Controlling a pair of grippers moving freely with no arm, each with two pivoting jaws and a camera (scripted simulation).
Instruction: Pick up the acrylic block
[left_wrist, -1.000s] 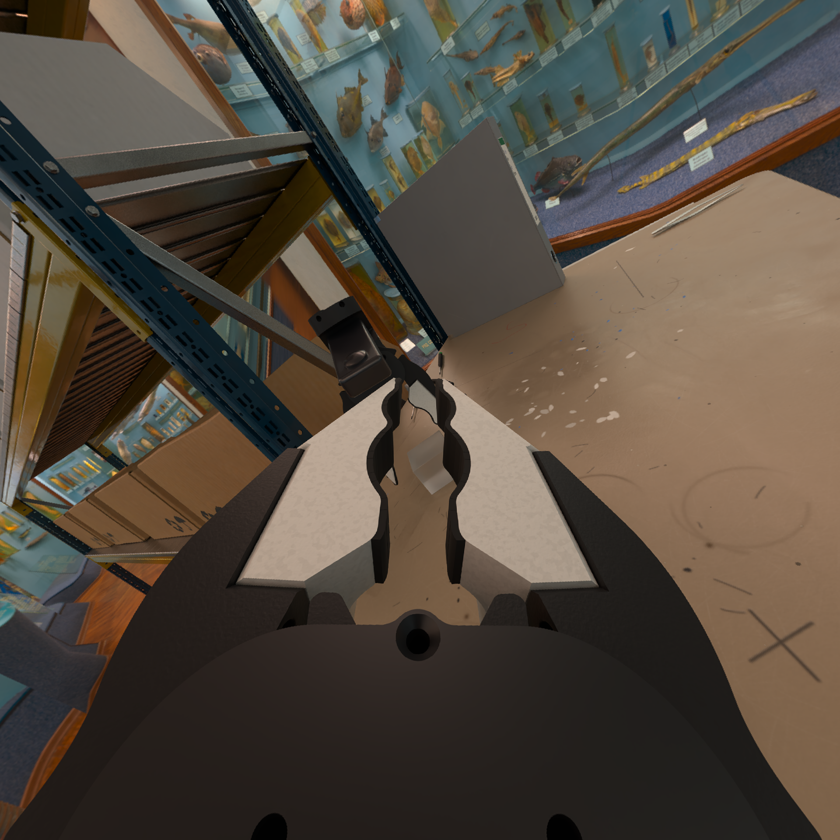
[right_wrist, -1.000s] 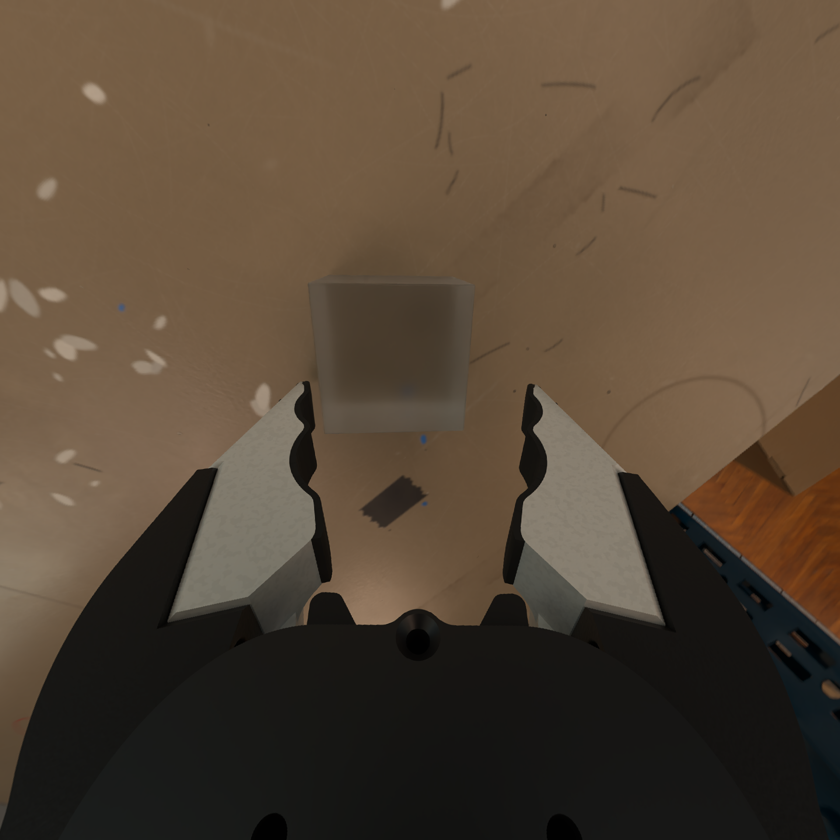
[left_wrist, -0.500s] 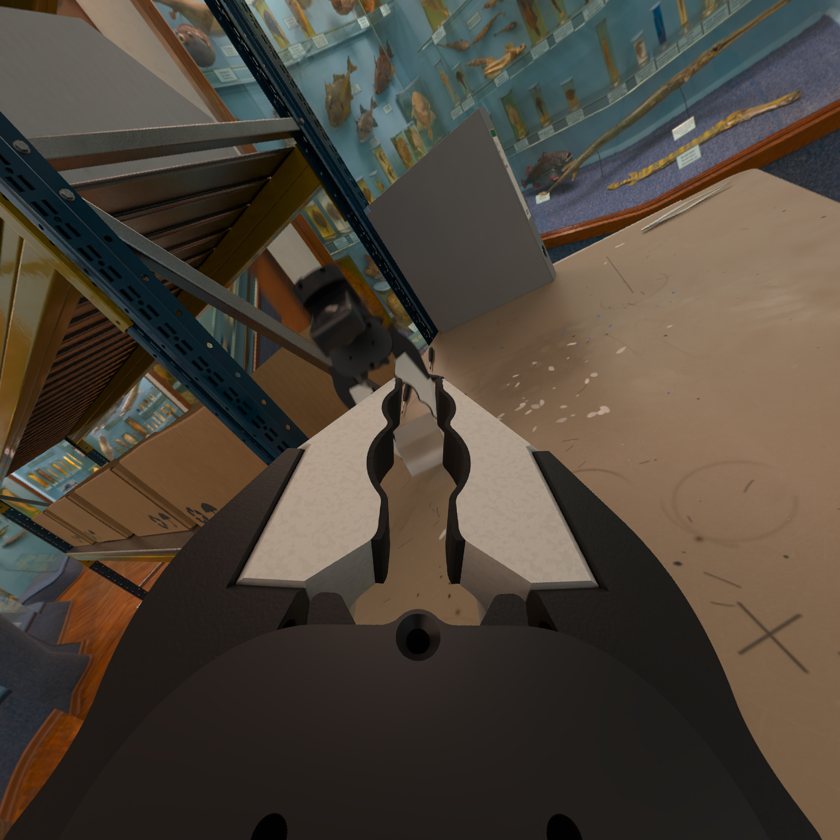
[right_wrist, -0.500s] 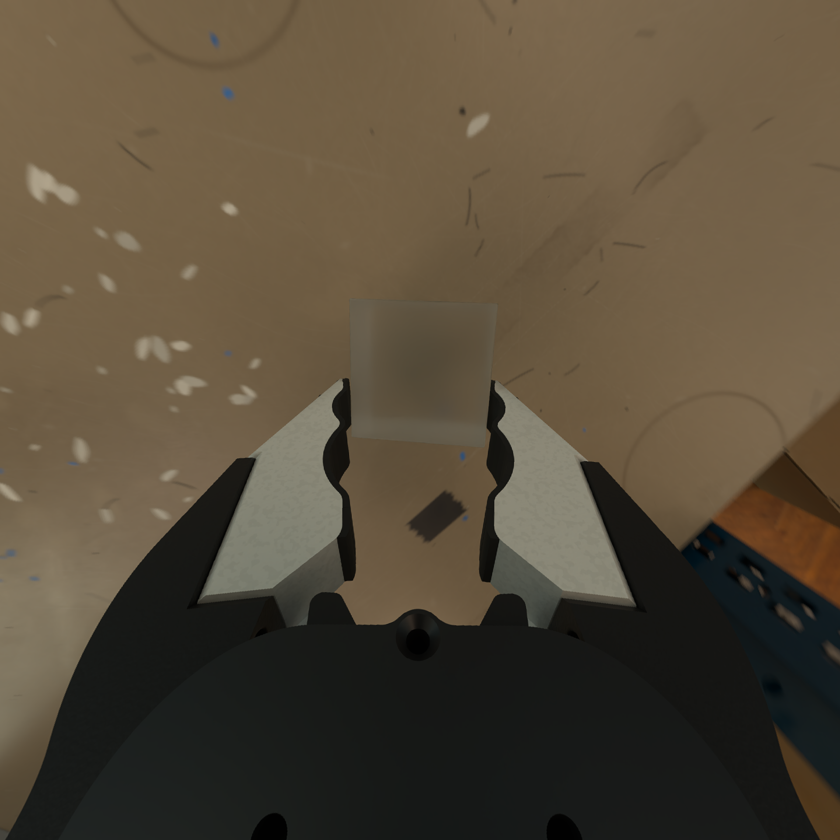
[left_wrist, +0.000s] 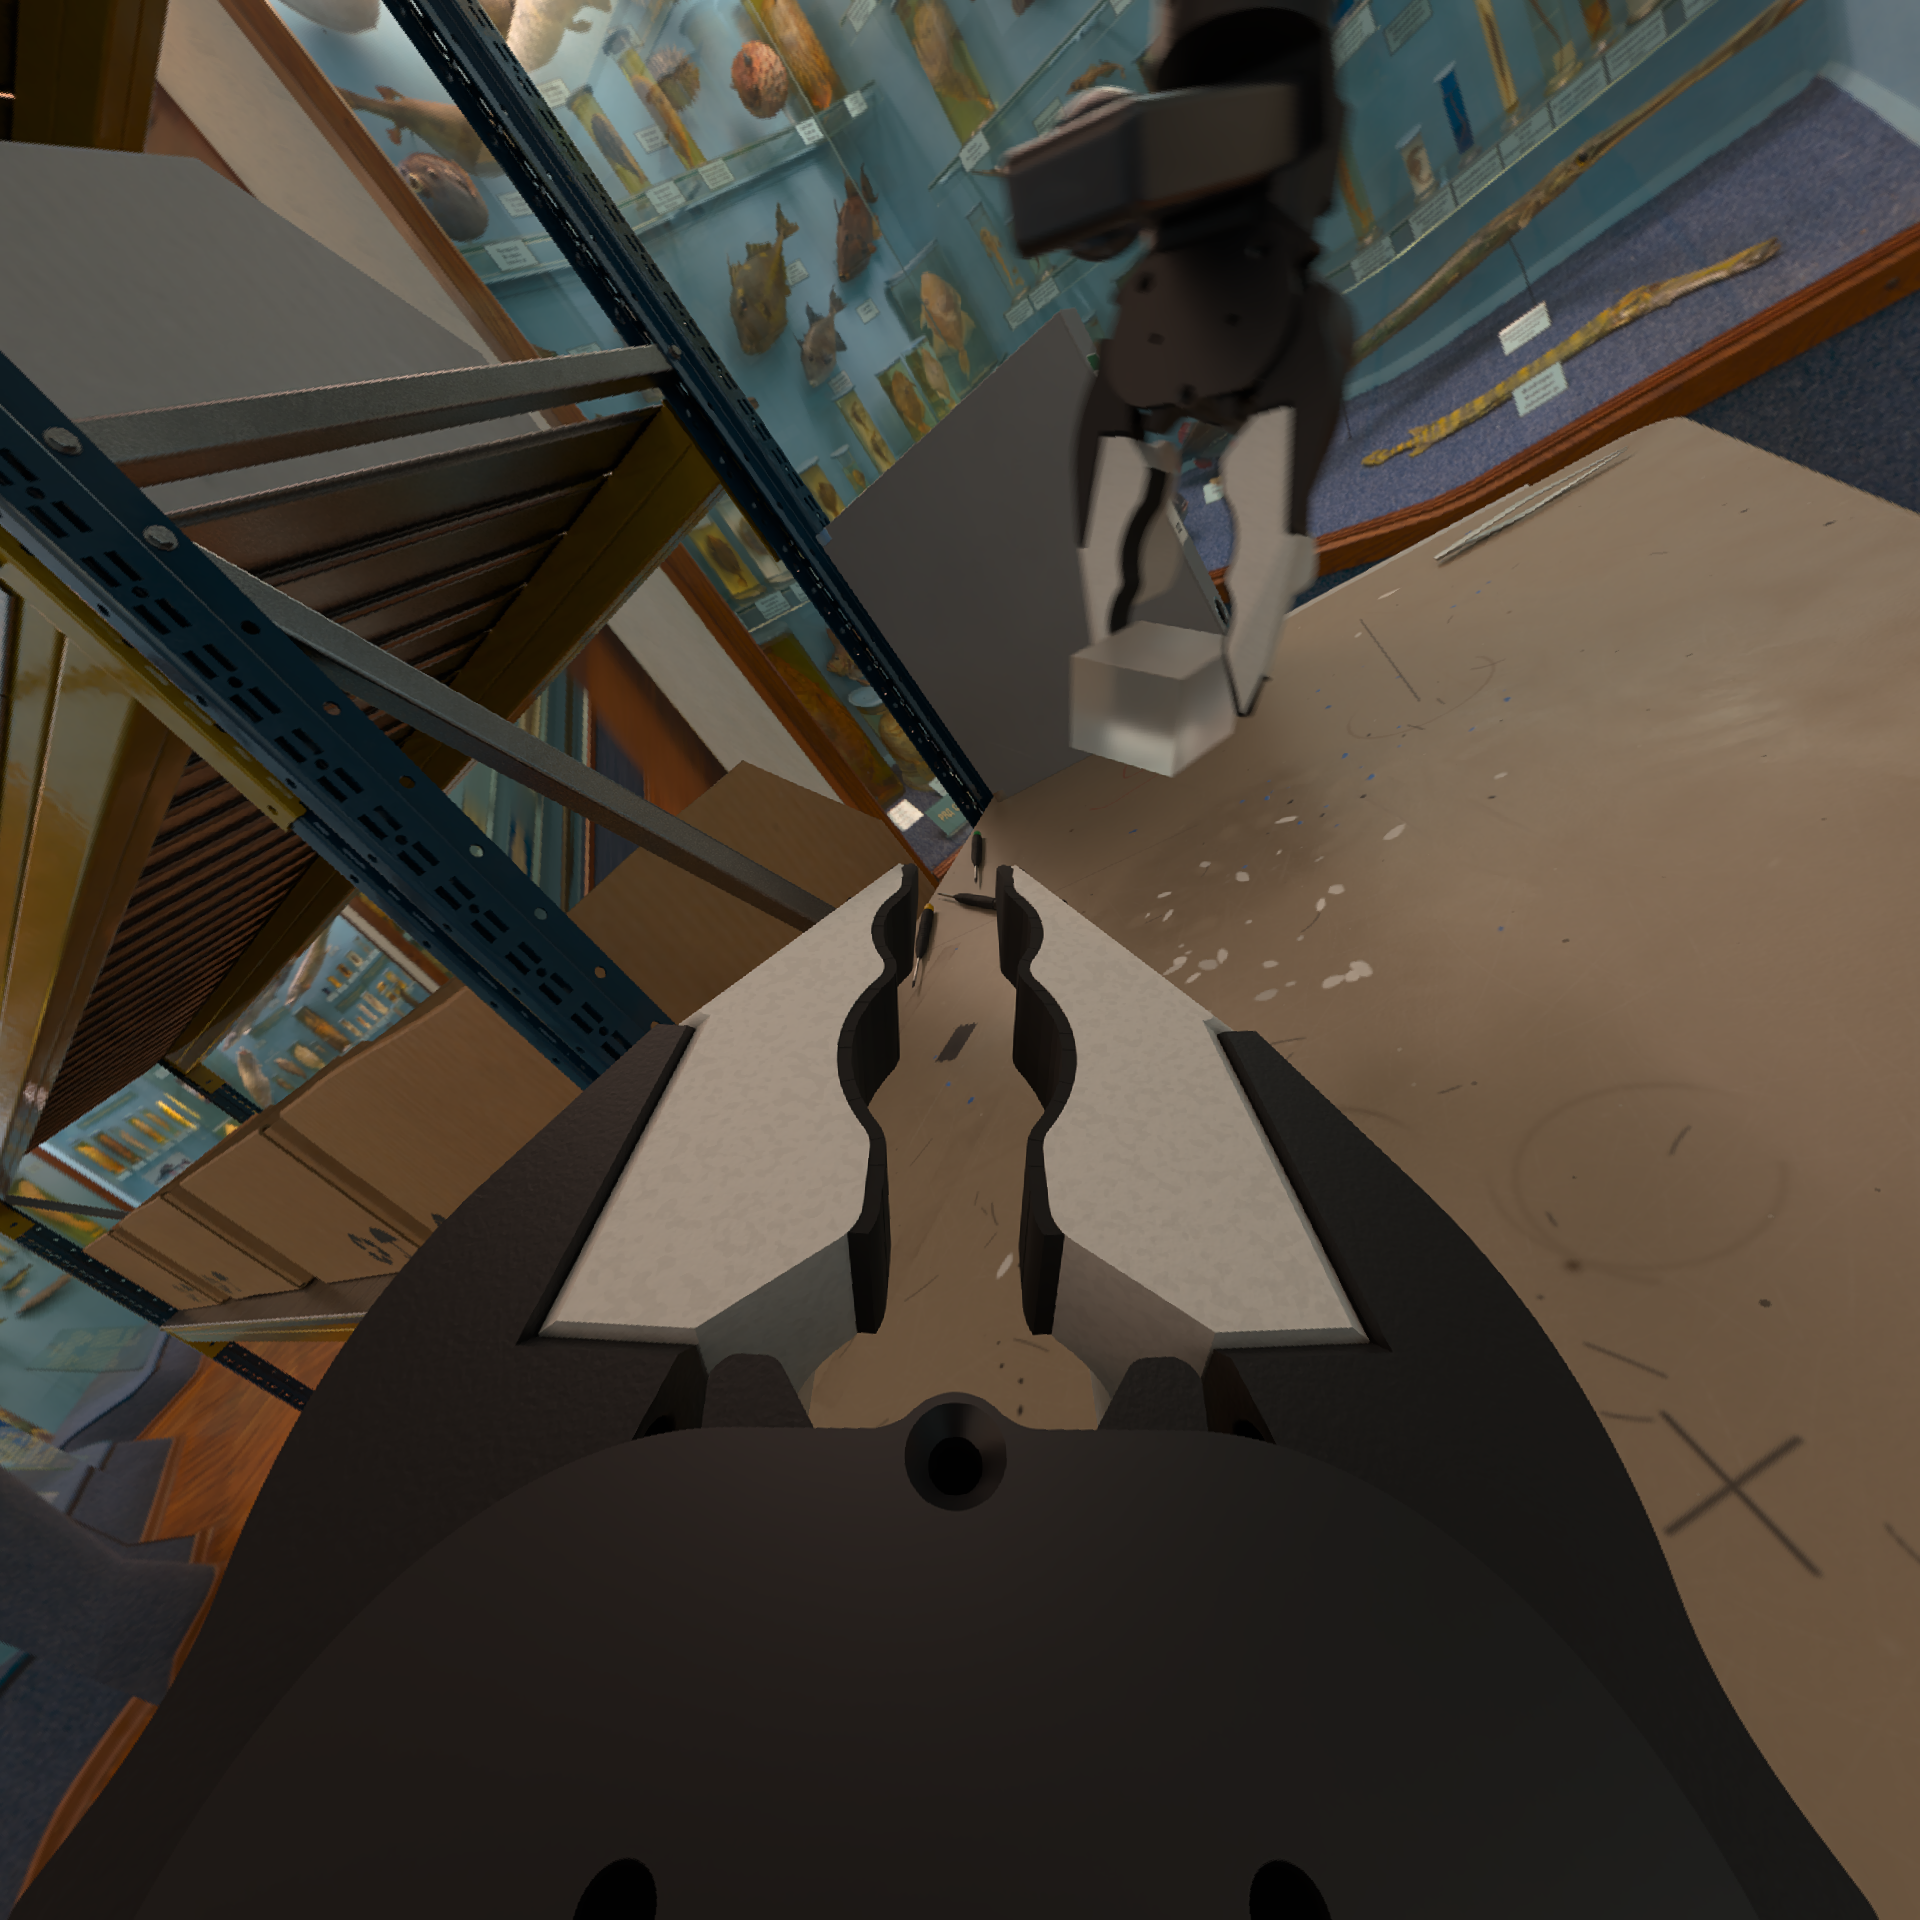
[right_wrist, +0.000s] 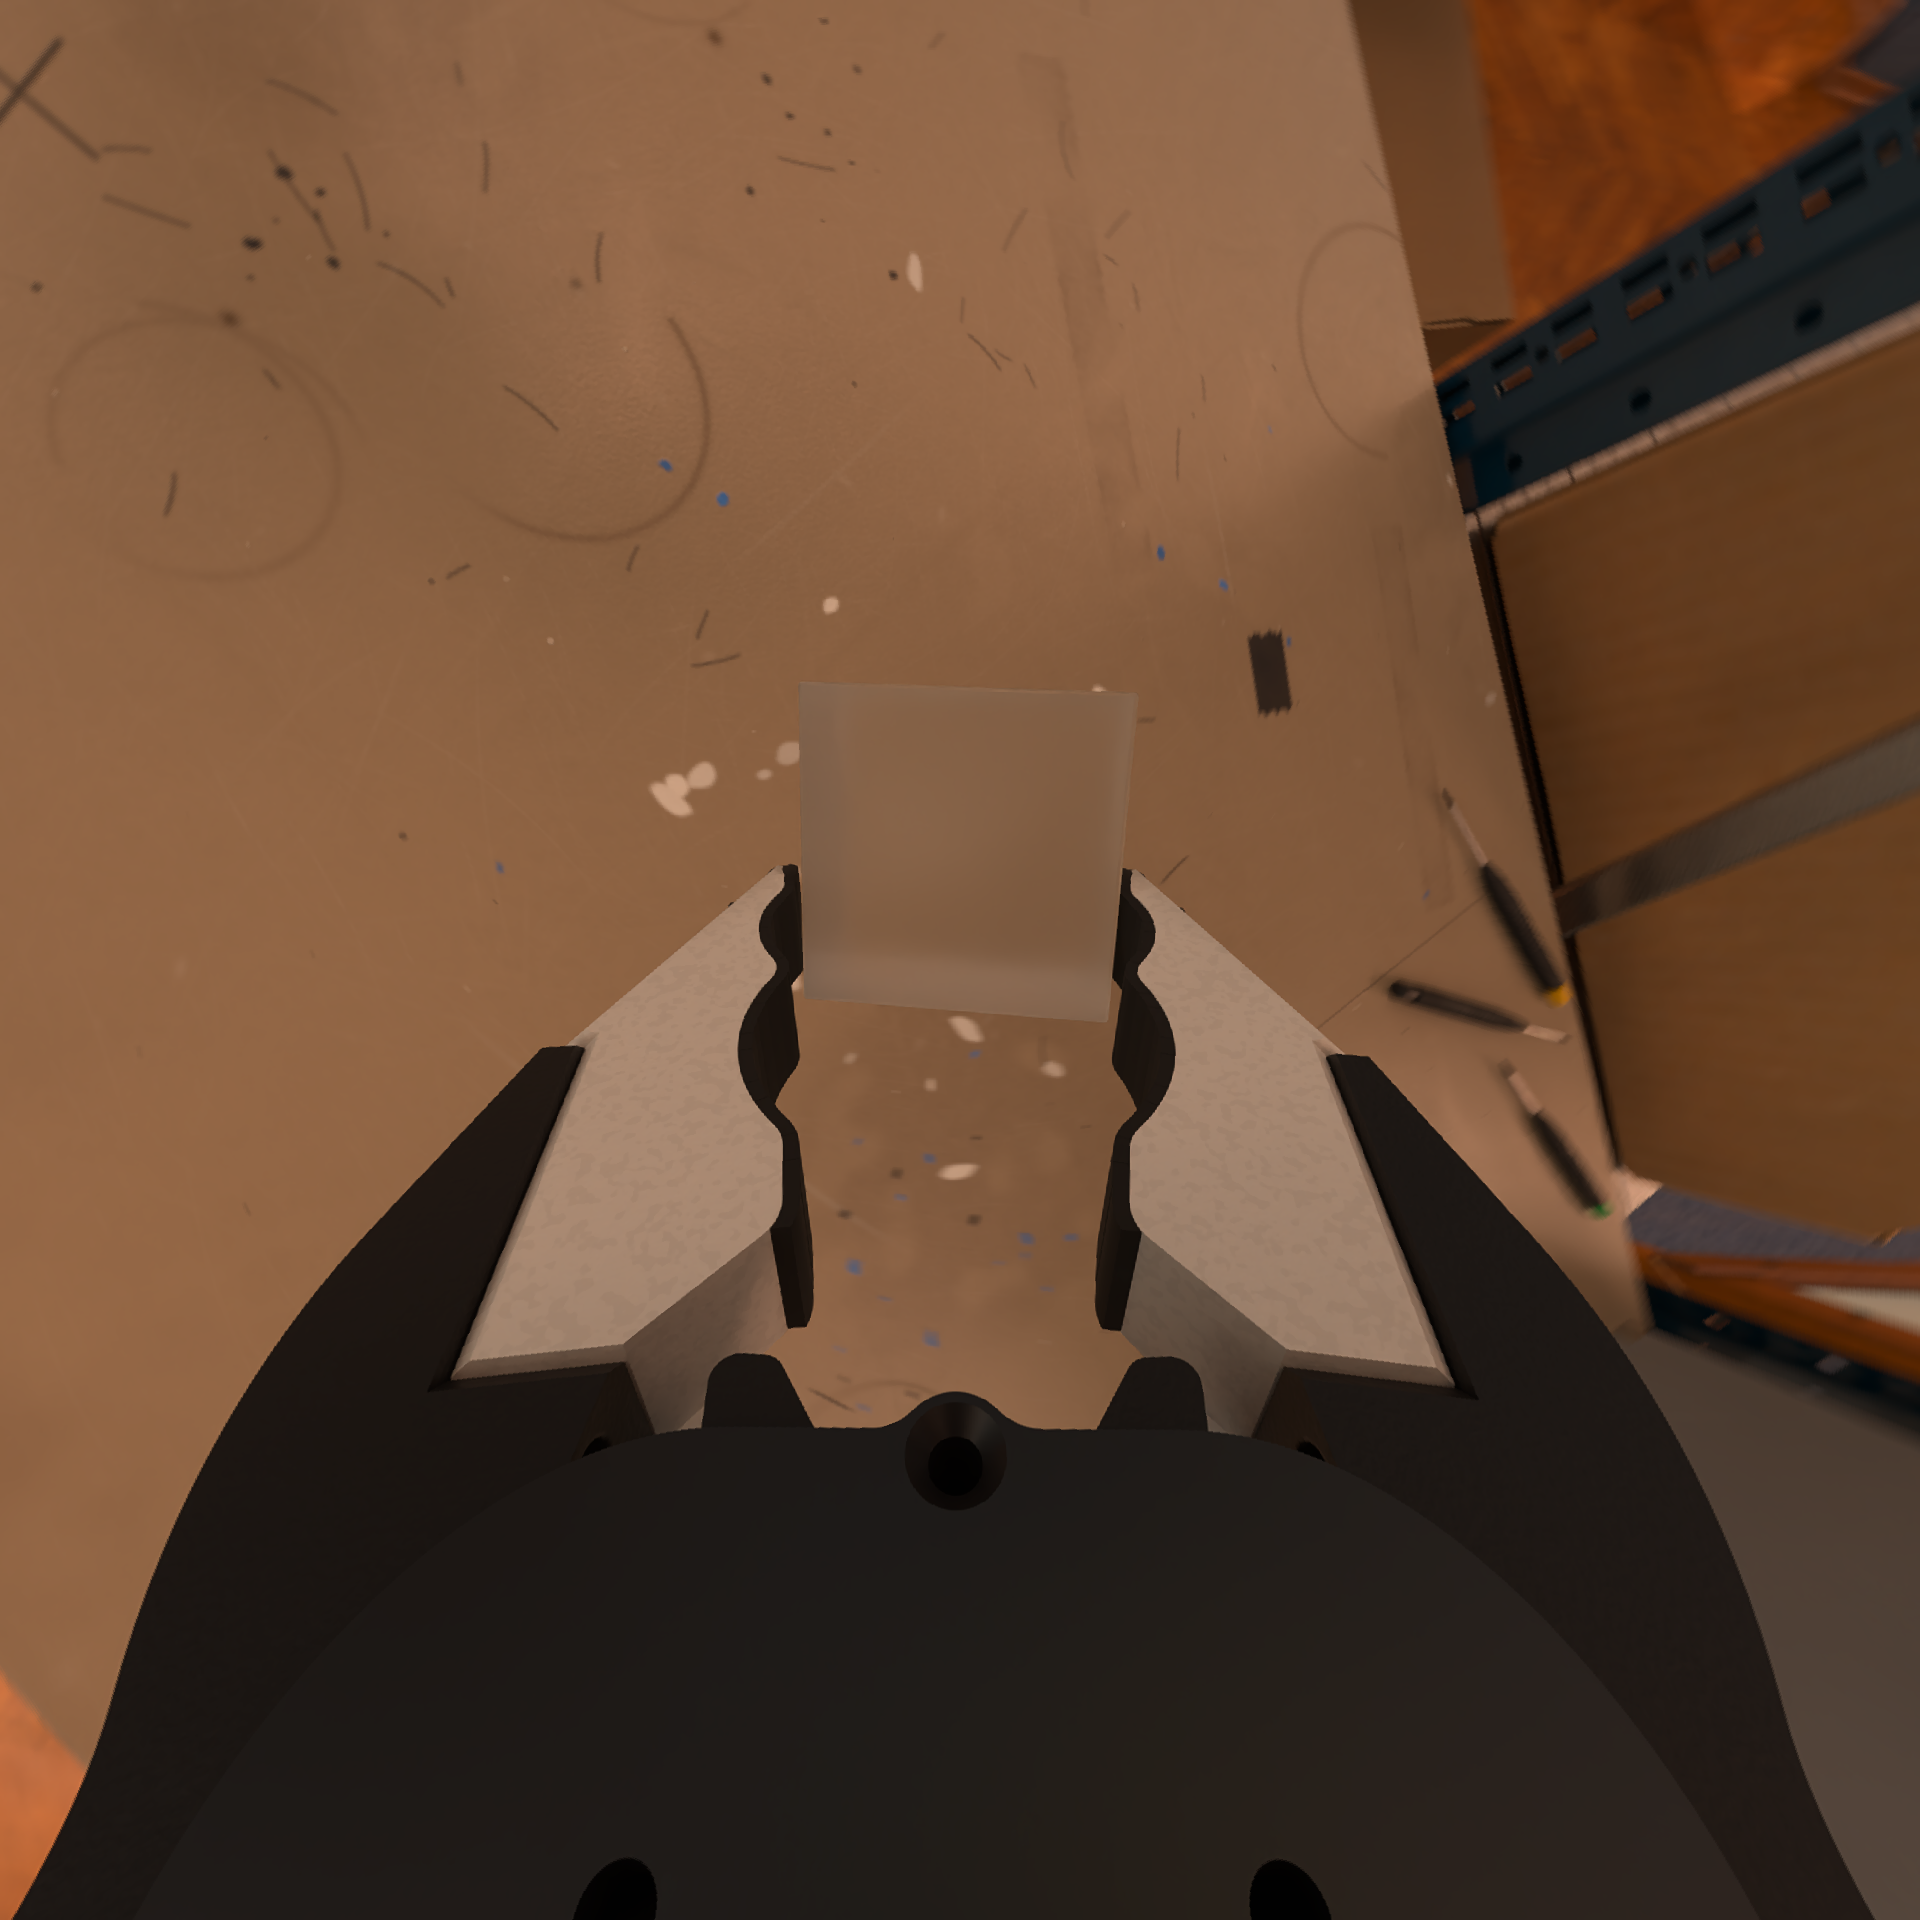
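The acrylic block (right_wrist: 961, 831) is a frosted clear cube. My right gripper (right_wrist: 958, 878) is shut on it, with a fingertip pressed to each side. The block hangs well above the brown table (right_wrist: 416, 727). The left wrist view shows the same block (left_wrist: 1143, 691) held in the air by the right gripper (left_wrist: 1174, 655), which points down, above the table's (left_wrist: 1558, 831) far part. My left gripper (left_wrist: 956, 883) is low over the table near its left edge. Its jaws stand a narrow gap apart with nothing between them.
A blue metal rack (left_wrist: 312, 675) and cardboard boxes (left_wrist: 416, 1122) stand to the left of the table. A grey panel (left_wrist: 966, 582) stands at the far corner. Several small pen-like tools (right_wrist: 1517, 925) lie near the table's edge, just past my left fingertips (left_wrist: 920, 935).
My right gripper closed on the block and lifted it off the table. In the left wrist view it rose up and to the right. My left gripper stayed about where it was.
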